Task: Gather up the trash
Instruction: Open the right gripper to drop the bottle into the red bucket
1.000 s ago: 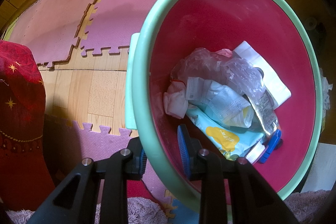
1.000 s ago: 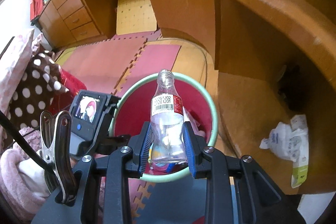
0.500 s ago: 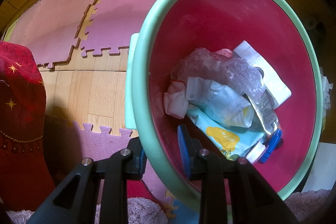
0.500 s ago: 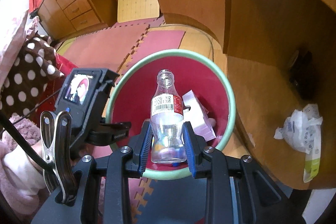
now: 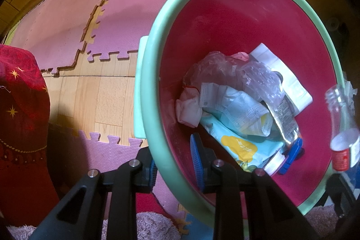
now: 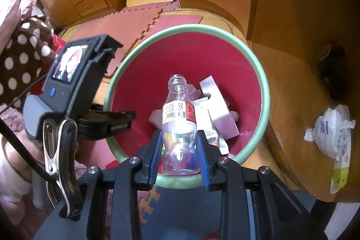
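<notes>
While the left gripper (image 5: 174, 169) pinches the bin (image 6: 264, 91) by its rim, the right gripper (image 6: 180, 155) clamps the bottle (image 6: 178, 127) low on its body, above the bin's mouth. Empty, uncapped, it looks light, slick, squashable.

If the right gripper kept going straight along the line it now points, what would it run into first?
Probably the trash in the bin. The right gripper holds the clear bottle neck-forward over the bin's mouth, so the neck would likely meet the white box or the wrappers around it; depth is unclear.
</notes>
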A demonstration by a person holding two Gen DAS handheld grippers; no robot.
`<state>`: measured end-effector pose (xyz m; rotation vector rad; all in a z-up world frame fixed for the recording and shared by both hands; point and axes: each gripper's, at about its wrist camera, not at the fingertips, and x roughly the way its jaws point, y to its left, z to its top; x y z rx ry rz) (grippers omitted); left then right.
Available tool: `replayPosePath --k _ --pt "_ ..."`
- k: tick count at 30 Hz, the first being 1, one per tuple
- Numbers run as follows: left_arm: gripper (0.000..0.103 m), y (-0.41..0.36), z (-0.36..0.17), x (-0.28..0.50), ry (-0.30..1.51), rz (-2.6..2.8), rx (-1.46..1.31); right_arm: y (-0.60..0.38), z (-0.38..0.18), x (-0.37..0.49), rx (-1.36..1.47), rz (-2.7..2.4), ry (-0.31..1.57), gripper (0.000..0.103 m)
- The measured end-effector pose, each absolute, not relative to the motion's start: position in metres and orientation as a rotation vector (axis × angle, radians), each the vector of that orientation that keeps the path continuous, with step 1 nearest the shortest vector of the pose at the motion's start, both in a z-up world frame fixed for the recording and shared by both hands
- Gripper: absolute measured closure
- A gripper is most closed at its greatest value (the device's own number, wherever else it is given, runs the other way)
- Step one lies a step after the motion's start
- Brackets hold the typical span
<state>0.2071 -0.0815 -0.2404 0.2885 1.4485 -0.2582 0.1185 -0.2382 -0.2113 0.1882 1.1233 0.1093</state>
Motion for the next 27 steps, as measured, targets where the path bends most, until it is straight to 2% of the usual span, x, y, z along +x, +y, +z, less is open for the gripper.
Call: replayPosePath --k 27 --pt "0.075 -0.079 -0.24 0.203 1.449 -0.258 0.282 -0.233 -0.236 0.12 0.151 0.094 1.186 0.072"
